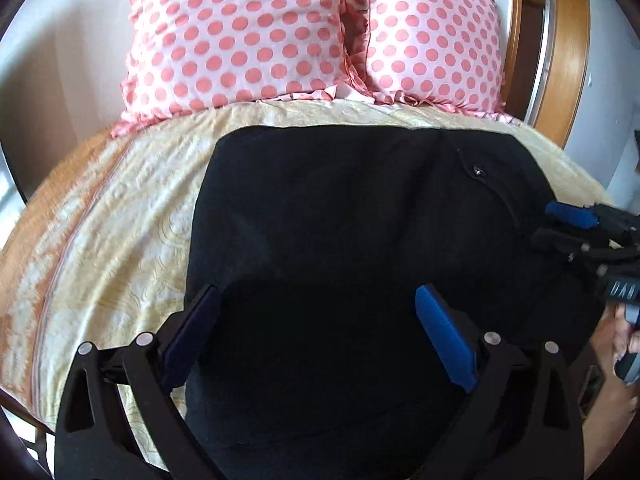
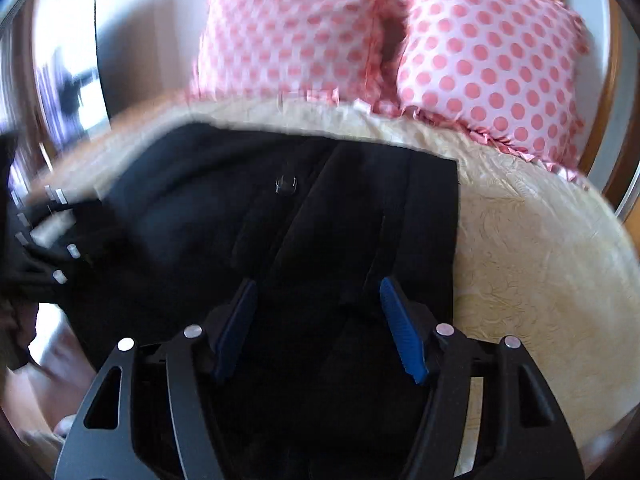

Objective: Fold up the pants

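The black pants (image 1: 360, 220) lie flat on the bed, waistband and button (image 1: 479, 172) toward the pillows. My left gripper (image 1: 316, 300) is open and empty, hovering over the near part of the pants. My right gripper (image 2: 318, 292) is open and empty above the pants (image 2: 280, 240) near their right edge. The right gripper also shows in the left wrist view (image 1: 560, 224) at the pants' right side, its blue pads (image 1: 572, 216) close to the fabric. The left gripper's blurred body (image 2: 36, 240) shows at the left of the right wrist view.
A cream and orange patterned bedspread (image 1: 120, 220) covers the bed. Two pink polka-dot pillows (image 1: 240, 32) (image 1: 432, 40) stand at the head. A wooden headboard and door frame (image 1: 568, 60) are at the far right. The bedspread (image 2: 520, 260) lies bare right of the pants.
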